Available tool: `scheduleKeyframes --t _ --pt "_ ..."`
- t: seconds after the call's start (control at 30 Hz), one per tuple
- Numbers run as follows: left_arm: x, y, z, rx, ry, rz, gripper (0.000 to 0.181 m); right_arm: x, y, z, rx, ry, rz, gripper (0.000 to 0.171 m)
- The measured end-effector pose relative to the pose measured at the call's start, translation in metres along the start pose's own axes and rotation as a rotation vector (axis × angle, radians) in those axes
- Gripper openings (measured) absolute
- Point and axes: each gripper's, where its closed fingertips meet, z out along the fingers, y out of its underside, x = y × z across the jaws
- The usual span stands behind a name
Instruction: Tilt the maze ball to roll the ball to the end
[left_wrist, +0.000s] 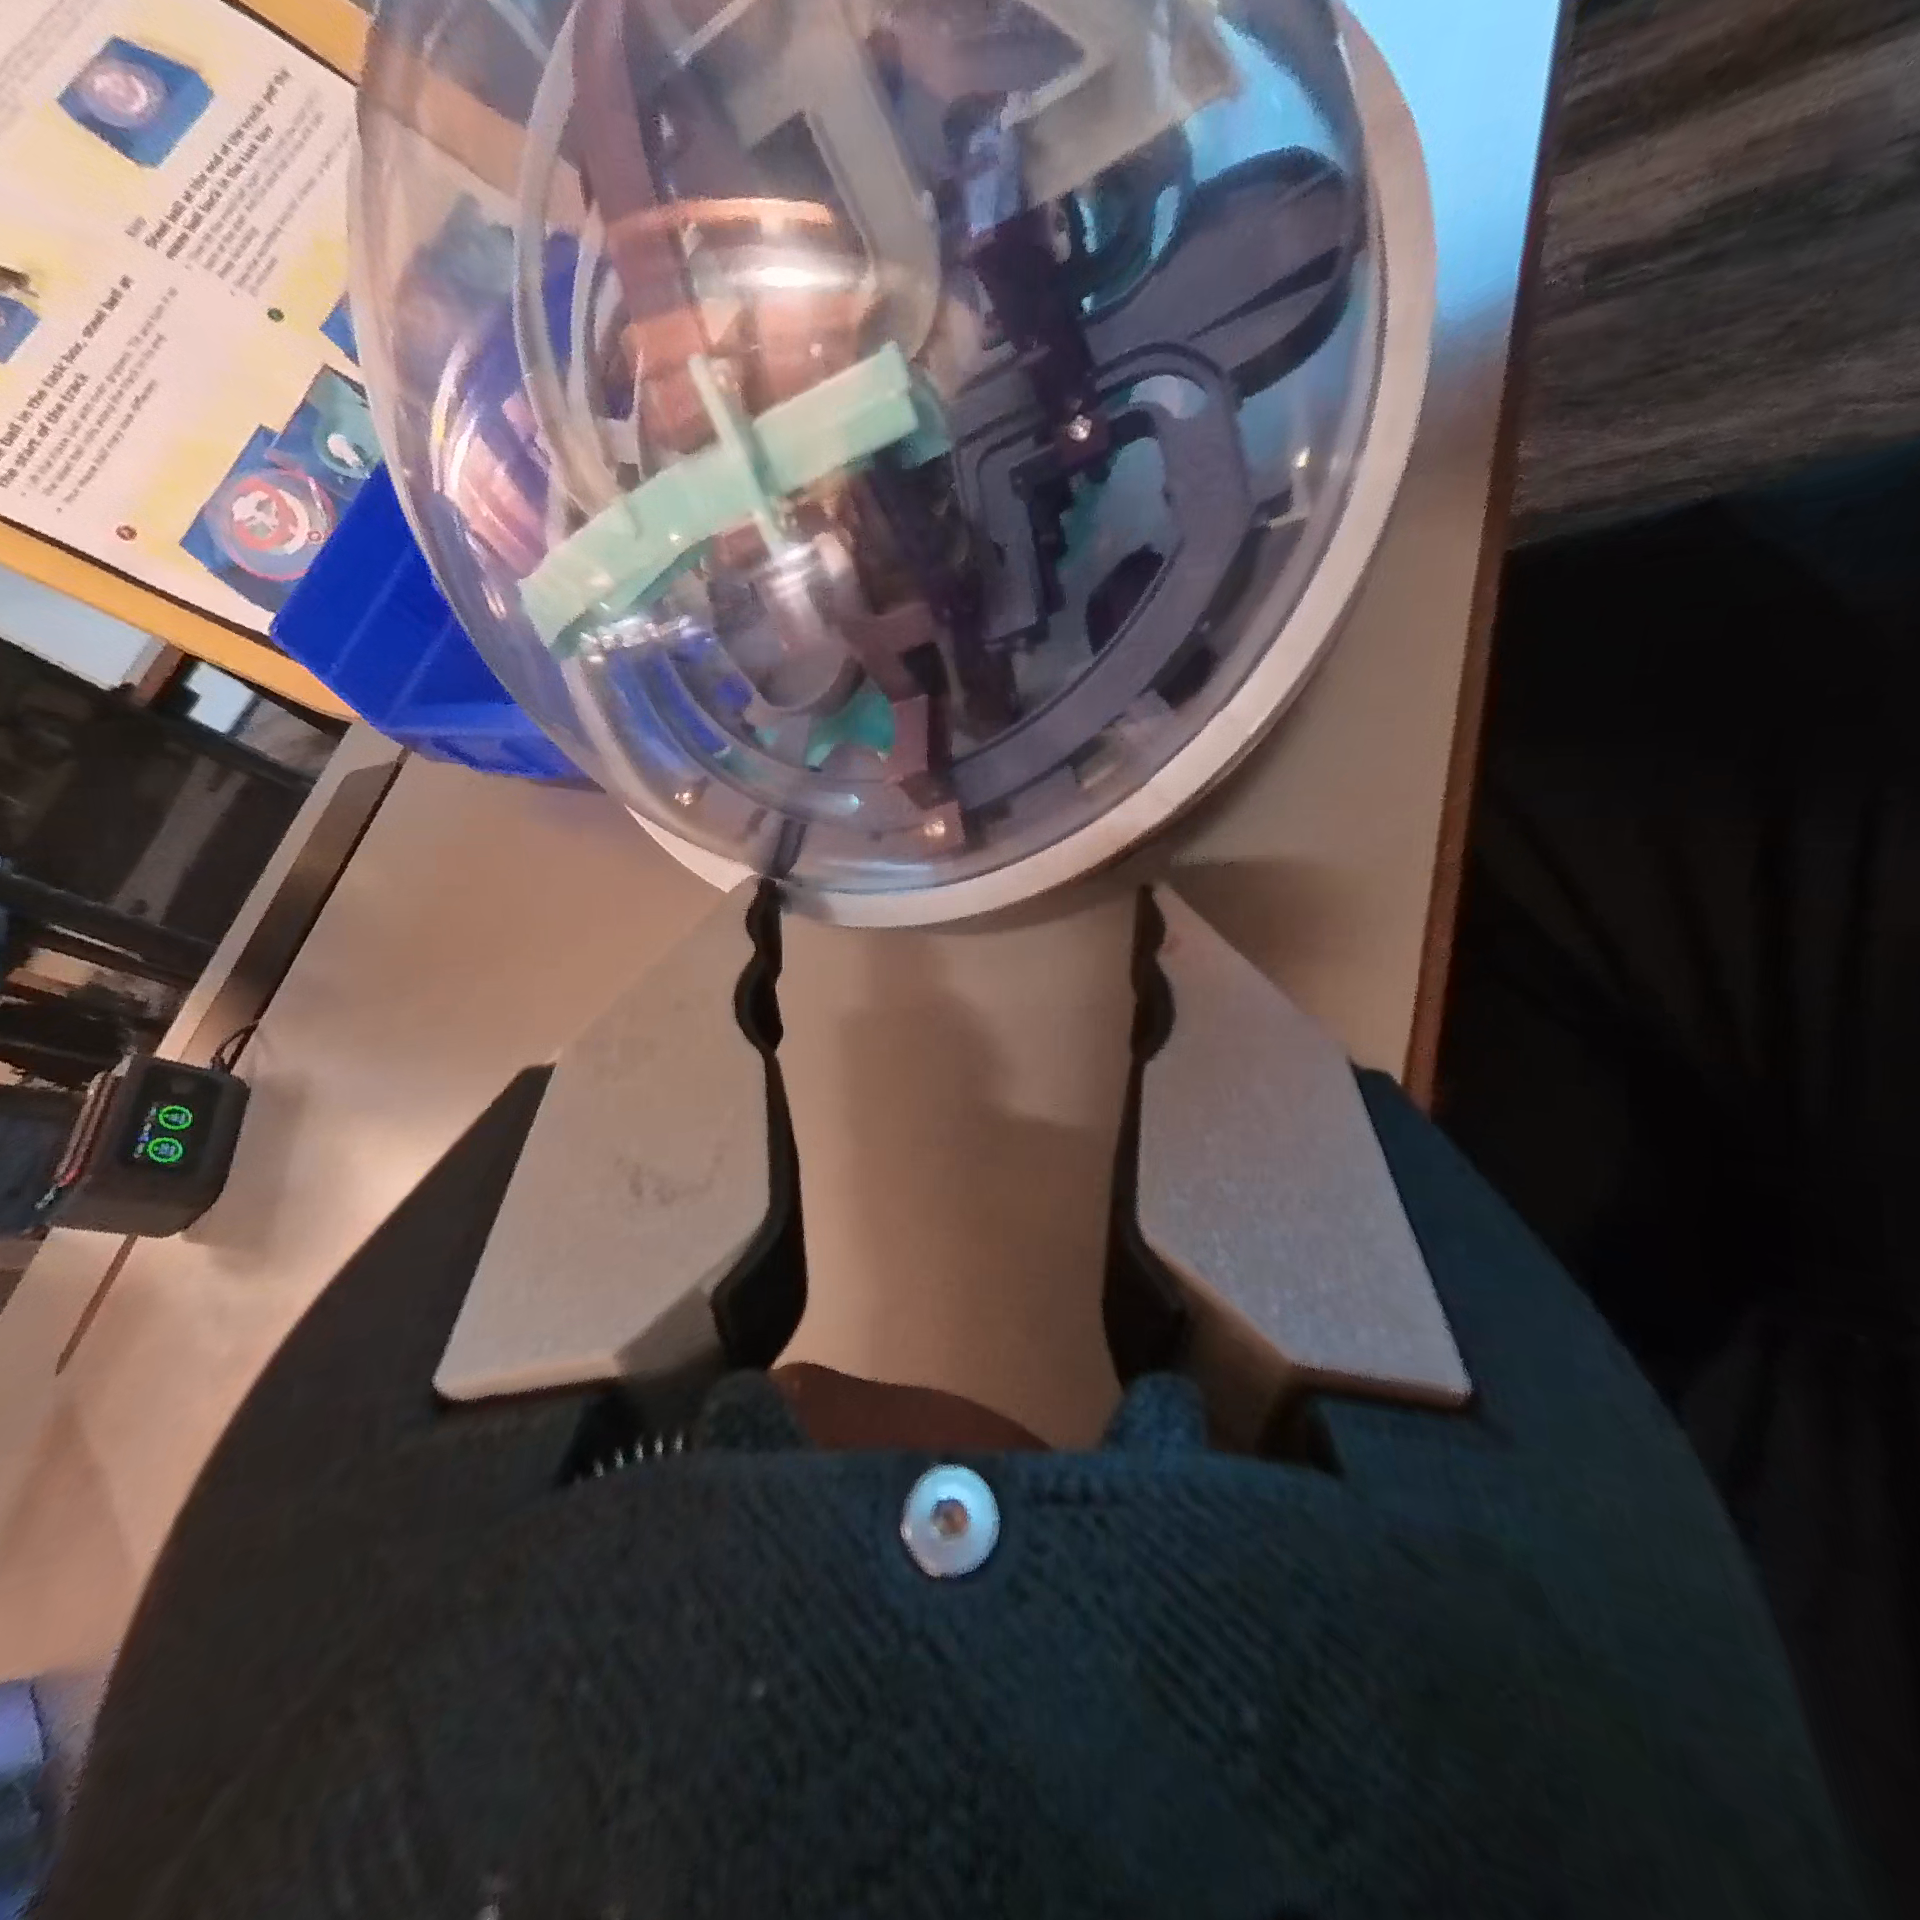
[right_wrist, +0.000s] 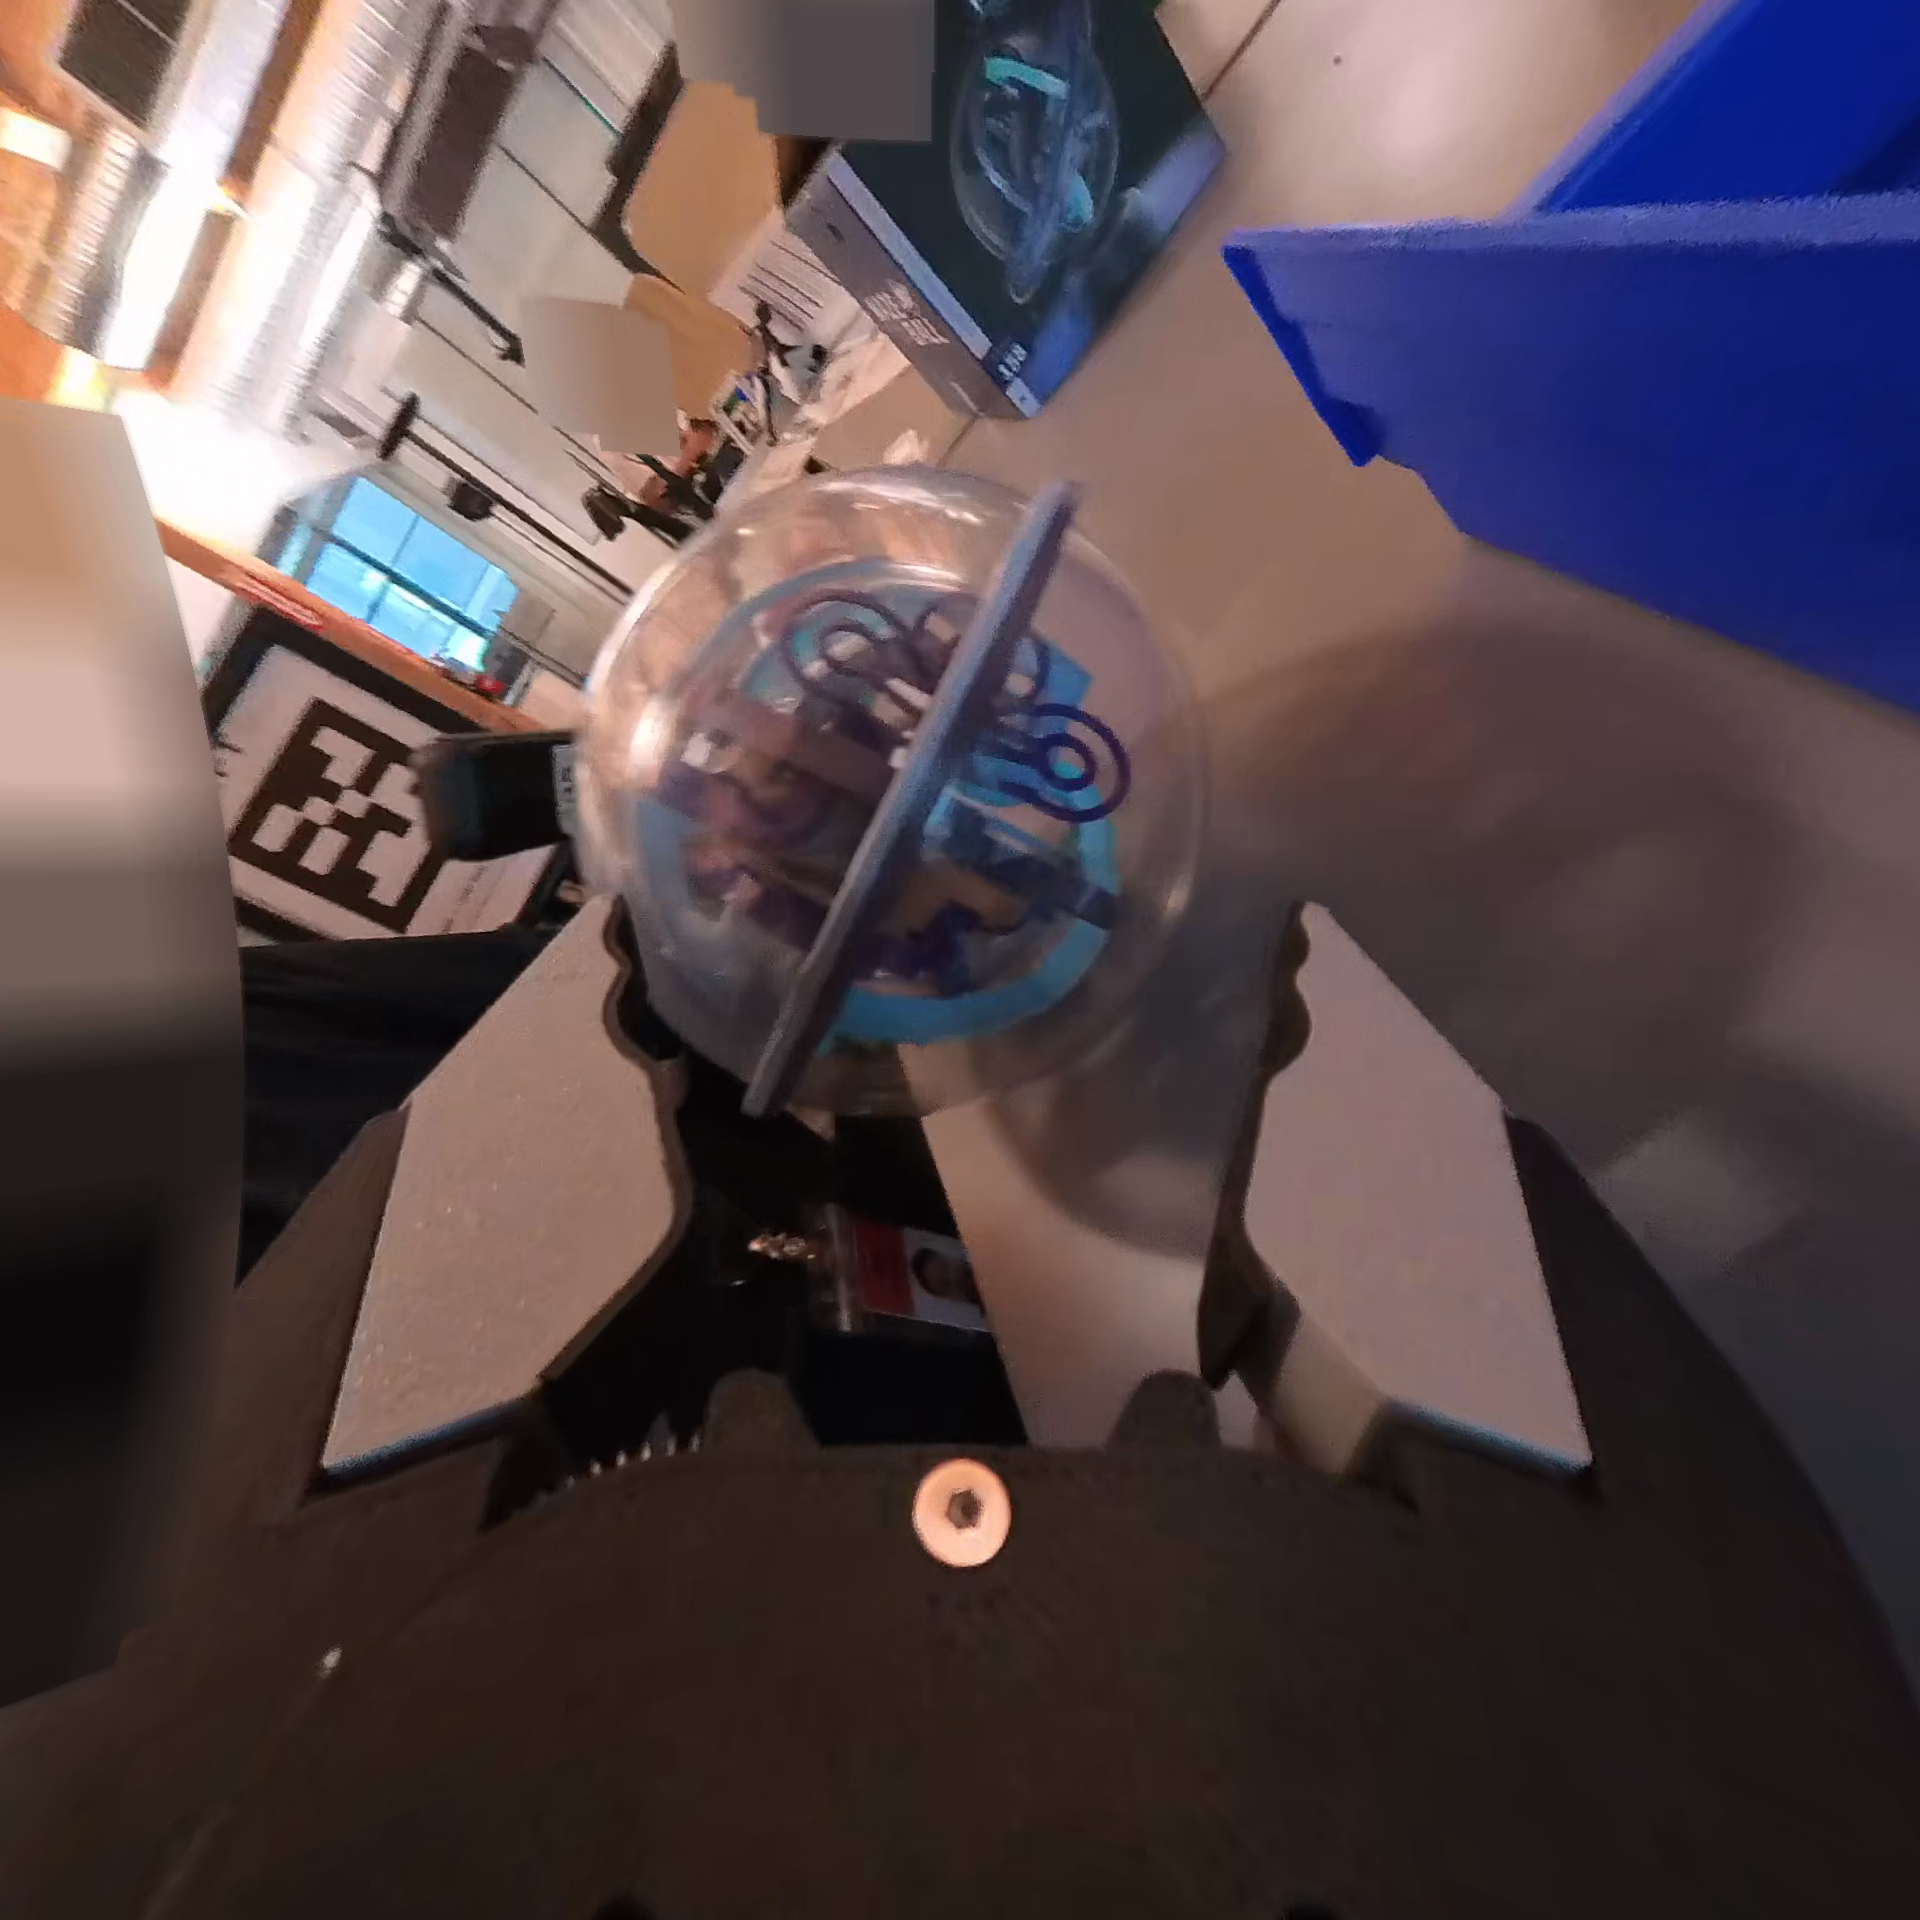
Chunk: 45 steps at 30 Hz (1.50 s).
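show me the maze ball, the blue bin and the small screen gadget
maze ball (left_wrist: 873, 436), left wrist view, on its clear shell
blue bin (right_wrist: 1621, 416), right wrist view, on its side wall
small screen gadget (left_wrist: 156, 1148), left wrist view, on its lit screen face

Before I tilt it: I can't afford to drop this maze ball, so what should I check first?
1. Maze ball sits between the right gripper fingers: ok.
2. Right grip firm: cannot tell. The view is blurred, and one side seems to show a gap.
3. Left gripper fingertips reach the ball's grey ring: ok.
4. Left gripper clamps the ring: cannot tell.
5. Small steel ball located on the track: cannot tell.
6. Room to tilt: cannot tell. The blue bin looks close.
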Motion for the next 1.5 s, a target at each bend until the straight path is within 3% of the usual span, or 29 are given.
scheduleKeyframes --t 0.03,0.17,0.37,0.6,0.63,0.7,0.8,1.0,1.27,1.5 --pt "0.0 0.001 0.0 -0.004 -0.003 0.004 0.066 0.004 0.002 0.005 -0.013 0.023 -0.003 0.117" --pt "-0.003 0.002 -0.001 -0.019 0.008 -0.07 0.078 -0.003 0.015 0.019 -0.086 -0.04 -0.014 0.115" --pt "-0.004 -0.002 -0.01 0.034 0.191 -0.381 0.094 -0.002 0.024 0.016 -0.137 -0.041 -0.039 0.104" --pt "-0.015 -0.018 -0.009 0.176 0.412 -0.709 0.083 -0.006 0.017 0.022 -0.098 -0.041 -0.068 0.11" --pt "-0.019 -0.022 -0.009 0.205 0.41 -0.725 0.079 -0.006 0.018 0.024 -0.105 -0.046 -0.059 0.118" --pt "-0.023 -0.027 -0.008 0.241 0.393 -0.723 0.072 -0.003 0.022 0.028 -0.123 -0.04 -0.062 0.127" --pt "-0.016 -0.025 -0.007 0.209 0.43 -0.719 0.071 -0.003 0.024 0.029 -0.13 -0.045 -0.094 0.127" --pt "-0.006 -0.024 -0.004 0.165 0.521 -0.743 0.079 -0.005 0.027 0.031 -0.142 -0.041 -0.204 0.127" --pt "-0.003 -0.026 0.005 0.137 0.405 -0.593 0.087 -0.002 0.03 0.035 -0.134 -0.047 -0.255 0.136" --pt "-0.002 -0.026 0.008 0.125 0.399 -0.595 0.087 -0.001 0.028 0.035 -0.119 -0.043 -0.254 0.137"
